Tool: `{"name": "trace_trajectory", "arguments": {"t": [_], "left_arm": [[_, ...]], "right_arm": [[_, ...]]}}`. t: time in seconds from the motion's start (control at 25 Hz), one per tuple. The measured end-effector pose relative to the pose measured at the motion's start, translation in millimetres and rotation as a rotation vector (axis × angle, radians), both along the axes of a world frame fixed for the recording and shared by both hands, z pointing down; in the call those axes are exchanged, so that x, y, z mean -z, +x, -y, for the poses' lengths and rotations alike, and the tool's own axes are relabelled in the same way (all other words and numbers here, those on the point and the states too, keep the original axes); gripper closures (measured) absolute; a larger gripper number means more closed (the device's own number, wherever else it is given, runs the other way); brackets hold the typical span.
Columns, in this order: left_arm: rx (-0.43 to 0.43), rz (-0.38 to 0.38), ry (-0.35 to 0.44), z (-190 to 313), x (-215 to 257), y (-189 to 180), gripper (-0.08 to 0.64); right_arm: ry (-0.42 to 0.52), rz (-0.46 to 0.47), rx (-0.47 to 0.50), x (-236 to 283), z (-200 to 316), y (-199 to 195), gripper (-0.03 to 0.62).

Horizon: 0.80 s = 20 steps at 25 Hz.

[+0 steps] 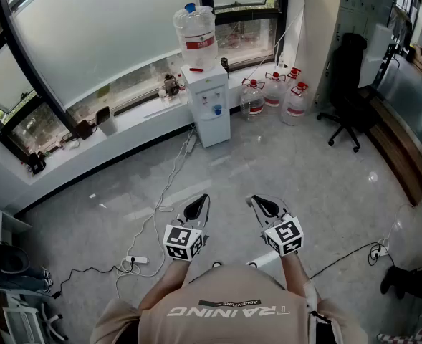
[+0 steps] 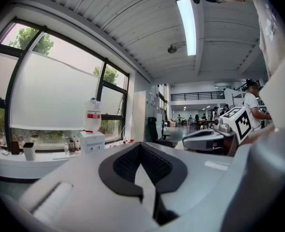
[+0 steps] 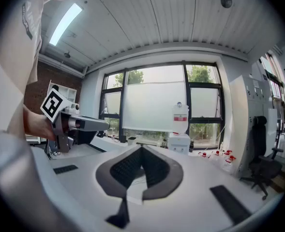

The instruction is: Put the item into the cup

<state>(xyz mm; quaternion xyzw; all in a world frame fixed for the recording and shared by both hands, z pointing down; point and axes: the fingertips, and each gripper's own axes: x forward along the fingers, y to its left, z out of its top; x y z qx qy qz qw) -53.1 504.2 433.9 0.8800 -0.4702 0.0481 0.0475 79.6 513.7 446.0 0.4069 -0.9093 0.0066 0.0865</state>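
left hand-held gripper (image 1: 202, 201): i read the jaws as closed tip to tip, empty, above the floor (image 1: 318, 185).
right hand-held gripper (image 1: 253, 201): pads together, empty.
item, cup: i can't find either, possibly out of frame.
ahead: water dispenser (image 1: 209, 106).

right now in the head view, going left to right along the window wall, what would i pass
water dispenser → water jugs on the floor → black office chair

A water dispenser (image 1: 212, 106) stands by the window (image 1: 103, 34), water jugs (image 1: 271, 92) beside it.
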Motion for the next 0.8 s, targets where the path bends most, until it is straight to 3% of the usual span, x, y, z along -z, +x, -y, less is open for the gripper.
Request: {"name": "trace_trajectory", "arguments": {"t": [0.6,0.8], "left_arm": [[-0.020,0.002,-0.044,6.9,-12.8,8.8,0.552],[-0.024,-0.042,-0.087,12.8,-25.2,1.5,0.552]], "right_arm": [[-0.007,-0.058,0.001,-8.1,5.4,7.2,0.581],[-0.034,-0.040,0.016,-15.9,10.9,-6.9,0.581]]}}
